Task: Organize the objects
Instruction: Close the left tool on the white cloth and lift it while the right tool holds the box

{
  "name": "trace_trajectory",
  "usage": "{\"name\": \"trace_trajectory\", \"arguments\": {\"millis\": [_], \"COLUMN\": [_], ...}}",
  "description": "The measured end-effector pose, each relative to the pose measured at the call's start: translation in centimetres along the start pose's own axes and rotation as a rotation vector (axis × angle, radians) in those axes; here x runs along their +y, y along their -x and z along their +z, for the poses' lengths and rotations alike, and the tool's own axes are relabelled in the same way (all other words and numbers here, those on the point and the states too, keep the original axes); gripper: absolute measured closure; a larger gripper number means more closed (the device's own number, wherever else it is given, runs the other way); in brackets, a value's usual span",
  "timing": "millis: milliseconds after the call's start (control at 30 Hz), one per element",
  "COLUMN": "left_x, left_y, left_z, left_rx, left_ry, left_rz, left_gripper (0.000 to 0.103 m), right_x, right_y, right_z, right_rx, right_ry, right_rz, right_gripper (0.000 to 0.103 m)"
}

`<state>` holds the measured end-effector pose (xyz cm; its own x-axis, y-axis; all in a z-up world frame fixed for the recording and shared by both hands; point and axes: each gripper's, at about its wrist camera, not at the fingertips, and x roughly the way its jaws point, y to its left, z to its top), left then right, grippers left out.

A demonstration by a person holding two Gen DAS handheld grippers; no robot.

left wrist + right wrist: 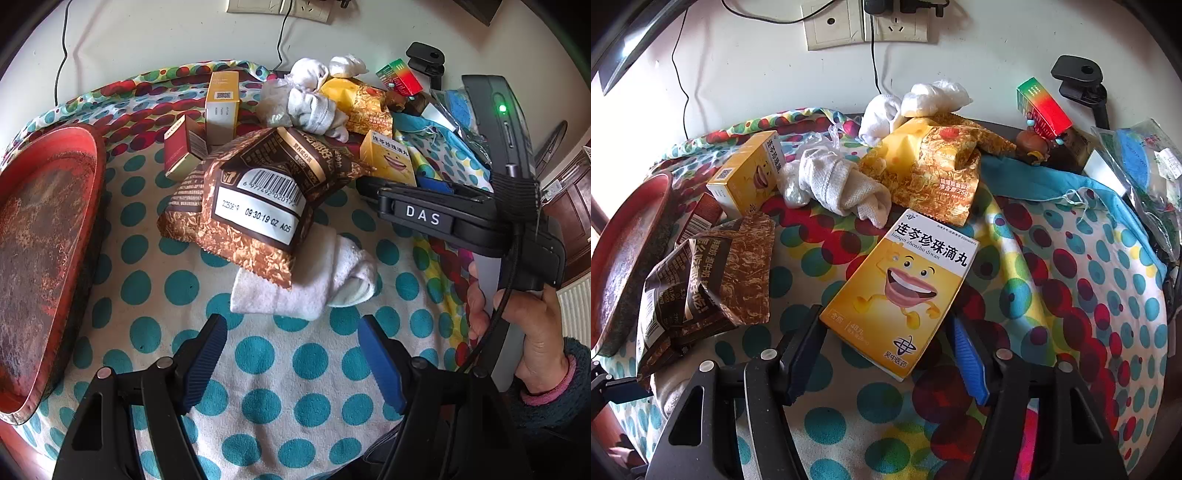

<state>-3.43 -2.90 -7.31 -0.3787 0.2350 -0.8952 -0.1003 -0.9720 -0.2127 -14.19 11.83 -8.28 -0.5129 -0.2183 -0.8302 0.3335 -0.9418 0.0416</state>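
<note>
Looking down our right claw (886, 354), we see its jaws wide, straddling the near end of the yellow box (899, 291), which lies flat on the spotted cloth (1071, 280); we cannot tell whether either pad touches it. Our left claw (291, 358) is wide too and holds nothing, hovering just short of the white sock (325, 280). The brown packet (255, 199) lies on the sock's far end, tilted up.

To the left sits the red tray (44, 236), which we judge the likely place for sorted things. Beyond lie a second yellow box (748, 173), a knotted sock (846, 188) and the cheese packet (934, 170), heaped close. Farthest back, a green-red box (1043, 107) leans by the wall.

The risks, as we judge them: the box is broad and lies askew between the jaws, so closing may pinch one corner and let it swing or slip. The cloth is loose and rumpled; a low pad could snag it and drag the heap. Pulling the sock would tip the packet off it.
</note>
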Motion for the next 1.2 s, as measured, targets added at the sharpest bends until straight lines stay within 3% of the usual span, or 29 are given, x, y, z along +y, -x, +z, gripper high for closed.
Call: {"name": "trace_trajectory", "arguments": {"millis": [333,567,767,800,867,967,1200], "left_x": [-1.1,-1.5,-1.3,-1.3,-1.4,-1.0,-0.4], "left_y": [-1.2,-2.6,-2.1,-1.9,-1.7,-1.4,0.7], "left_z": [1.3,2.6,2.5,2.4,2.4,2.2,1.6], "left_rx": [0.012,0.021,-0.016,-0.019,-0.025,-0.02,-0.038], "left_ry": [0.066,0.113,0.105,0.098,0.095,0.103,0.109], "left_rz": [0.01,0.054,0.083,0.089,0.101,0.082,0.091], "left_gripper": [0.027,0.027,0.028,0.03,0.047,0.06,0.064], "right_x": [-1.4,-1.4,-1.4,-1.4,-1.4,-1.3,-0.9], "right_y": [1.5,2.6,3.3,3.4,3.5,3.7,4.9], "right_z": [-1.2,-1.9,-2.0,-2.0,-2.1,-2.1,-2.2], "right_rx": [-0.036,-0.062,-0.073,-0.075,-0.073,-0.074,-0.092], "right_ry": [-0.017,0.033,0.057,0.056,0.054,0.054,0.065], "right_rz": [0.071,0.062,0.051,0.047,0.048,0.042,0.026], "right_gripper": [0.041,0.041,0.041,0.041,0.041,0.041,0.041]}}
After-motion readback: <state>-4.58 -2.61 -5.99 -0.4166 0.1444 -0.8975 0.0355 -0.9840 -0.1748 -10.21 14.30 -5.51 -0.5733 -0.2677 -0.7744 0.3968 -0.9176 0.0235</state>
